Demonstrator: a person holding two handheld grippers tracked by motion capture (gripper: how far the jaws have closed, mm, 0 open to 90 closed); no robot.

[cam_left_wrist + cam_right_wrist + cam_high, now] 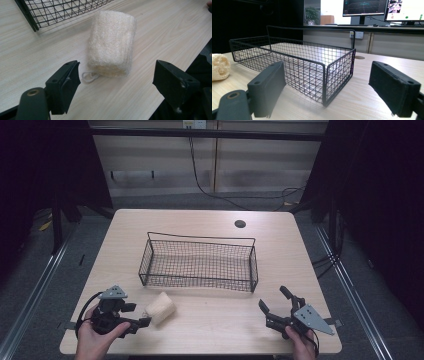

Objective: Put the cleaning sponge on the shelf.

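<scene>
A pale loofah sponge (160, 308) lies on its side on the wooden table (210, 325), just in front of the wire basket's left end. My left gripper (137, 315) rests right beside it, at its left. In the left gripper view the loofah sponge (111, 42) lies just past the tips, and the left gripper (117, 68) is open, its pads clear of the sponge. A small string loop sticks out at the sponge's near end. My right gripper (274, 300) is open at the front right of the table, holding nothing.
A black wire basket (200, 239) stands mid-table with nothing in it; in the right gripper view the basket (294, 56) has its near corner close ahead of the right gripper (328, 75). A round cable hole (240, 224) sits at the table's far side.
</scene>
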